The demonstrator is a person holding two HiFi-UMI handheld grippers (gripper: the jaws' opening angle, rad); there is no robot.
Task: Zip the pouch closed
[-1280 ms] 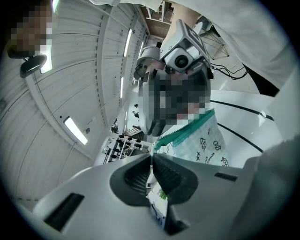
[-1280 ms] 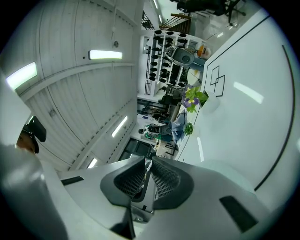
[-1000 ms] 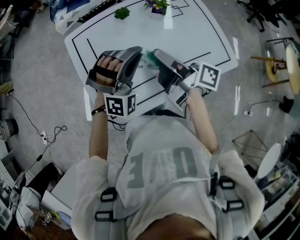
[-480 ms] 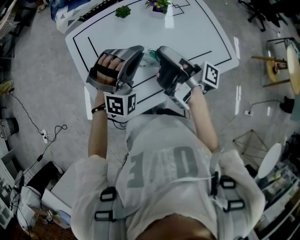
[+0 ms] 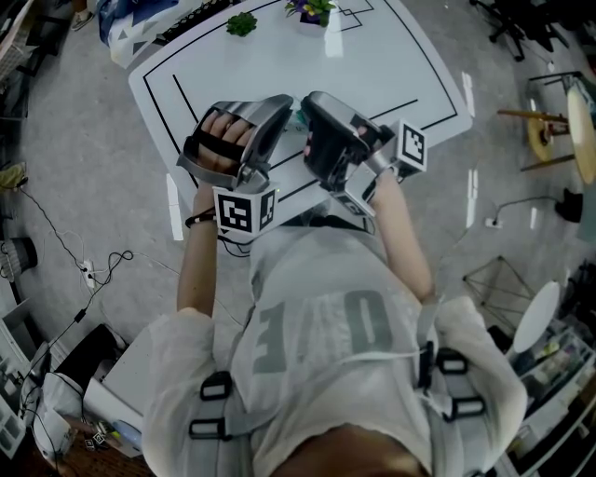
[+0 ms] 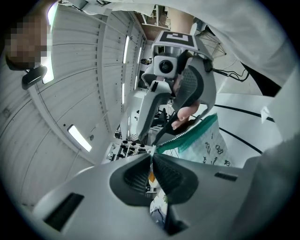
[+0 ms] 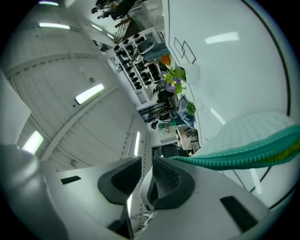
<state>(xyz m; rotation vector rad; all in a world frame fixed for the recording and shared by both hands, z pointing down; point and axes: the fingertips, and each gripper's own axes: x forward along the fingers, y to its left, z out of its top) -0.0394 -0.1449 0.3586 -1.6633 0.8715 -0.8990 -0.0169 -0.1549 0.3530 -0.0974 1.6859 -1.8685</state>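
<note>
The pouch (image 6: 206, 144) is white with small prints and a teal zip band (image 7: 243, 152); it hangs between the two grippers above the white table (image 5: 372, 65). My left gripper (image 6: 152, 157) is shut on the pouch's end, right where the zip band stops. The right gripper (image 7: 147, 164) has a narrow gap between its pads with nothing in it; the teal band runs past the outside of one jaw. In the left gripper view the right gripper (image 6: 151, 134) reaches down to the zip band's top. In the head view both grippers (image 5: 282, 104) (image 5: 309, 104) hide most of the pouch (image 5: 298, 118).
Two small potted plants (image 5: 242, 25) (image 5: 312, 11) stand at the table's far side. Black lines mark the tabletop (image 5: 410, 102). I stand at the table's near edge. Cables (image 5: 93, 270) and boxes lie on the floor at the left.
The right gripper has rolled about its own axis, its marker cube turning upward, and has drawn slightly closer to the left gripper. The left gripper has stayed about where it was.
</note>
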